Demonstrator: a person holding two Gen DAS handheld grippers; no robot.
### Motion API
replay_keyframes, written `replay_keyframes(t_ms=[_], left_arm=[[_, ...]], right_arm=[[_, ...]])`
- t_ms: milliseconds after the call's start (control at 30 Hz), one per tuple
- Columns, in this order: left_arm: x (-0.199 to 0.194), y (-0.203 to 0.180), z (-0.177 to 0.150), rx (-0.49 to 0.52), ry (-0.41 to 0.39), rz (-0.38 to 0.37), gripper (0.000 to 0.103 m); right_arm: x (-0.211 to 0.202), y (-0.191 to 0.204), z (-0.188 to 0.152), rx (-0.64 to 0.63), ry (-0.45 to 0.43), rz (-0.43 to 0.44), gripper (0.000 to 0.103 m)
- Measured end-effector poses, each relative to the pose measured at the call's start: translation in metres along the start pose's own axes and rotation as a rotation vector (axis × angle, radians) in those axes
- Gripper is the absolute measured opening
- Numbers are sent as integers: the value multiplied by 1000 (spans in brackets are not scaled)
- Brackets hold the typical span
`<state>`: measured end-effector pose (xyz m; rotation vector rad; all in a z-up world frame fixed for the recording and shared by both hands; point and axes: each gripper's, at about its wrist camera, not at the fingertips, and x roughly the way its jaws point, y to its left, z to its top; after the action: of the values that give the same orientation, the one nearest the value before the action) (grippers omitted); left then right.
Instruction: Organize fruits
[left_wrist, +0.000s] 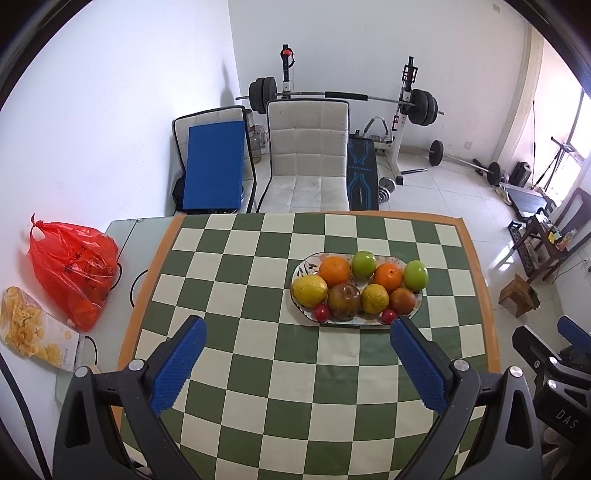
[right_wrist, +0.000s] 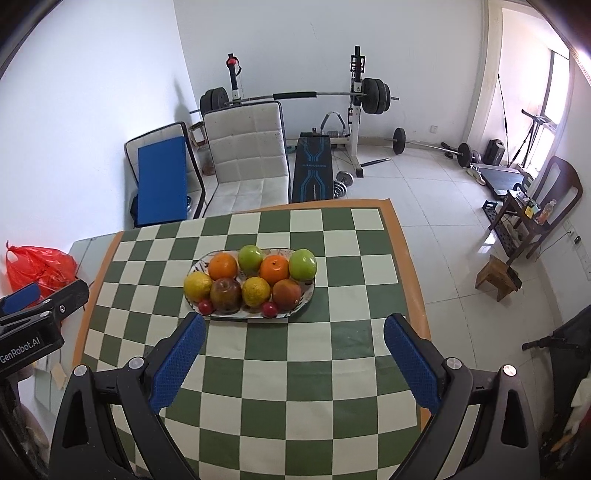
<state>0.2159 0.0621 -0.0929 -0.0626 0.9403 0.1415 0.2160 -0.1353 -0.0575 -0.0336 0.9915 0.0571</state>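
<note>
Green-and-cream checked cloth (left_wrist: 295, 369) with an orange border covers most of the table (left_wrist: 122, 229), whose pale bare top shows only along the left side. Wide stretches of cloth lie open in front of the plate and to its left, right up to the orange edging; beyond the far edge stands a white padded chair (left_wrist: 308, 155), close against the table.

An oval patterned plate (left_wrist: 301, 267) sits toward the far right of the cloth, well inside its border. All the fruit is on it — two oranges (left_wrist: 334, 270), two green apples (left_wrist: 364, 264), two yellow citrus fruits (left_wrist: 309, 290), two reddish-brown apples (left_wrist: 344, 301) and two small red fruits (left_wrist: 322, 312) at the near rim, packed touching one another.

A red plastic bag (left_wrist: 74, 269) and a snack packet (left_wrist: 33, 328) lie on the bare strip at left.

Both tools hover above the near cloth, pointing at the plate — the left gripper (left_wrist: 297, 326) and right gripper (right_wrist: 293, 325) each have blue-padded jaws spread wide, holding nothing
</note>
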Motion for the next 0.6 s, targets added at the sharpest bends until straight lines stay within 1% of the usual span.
replay_keyframes(t_ms=[133,333,600], left_arm=[[16,-4,-1,8,25,1,102],[34,-11,-1,23,52,0,102],[43,-15,-1,30,69,-3,102]], right_arm=[[23,-4,3,7,21,-15,99],[45,-7,5,8,45,-25,99],[59,-12,3,11,70,-35,99]])
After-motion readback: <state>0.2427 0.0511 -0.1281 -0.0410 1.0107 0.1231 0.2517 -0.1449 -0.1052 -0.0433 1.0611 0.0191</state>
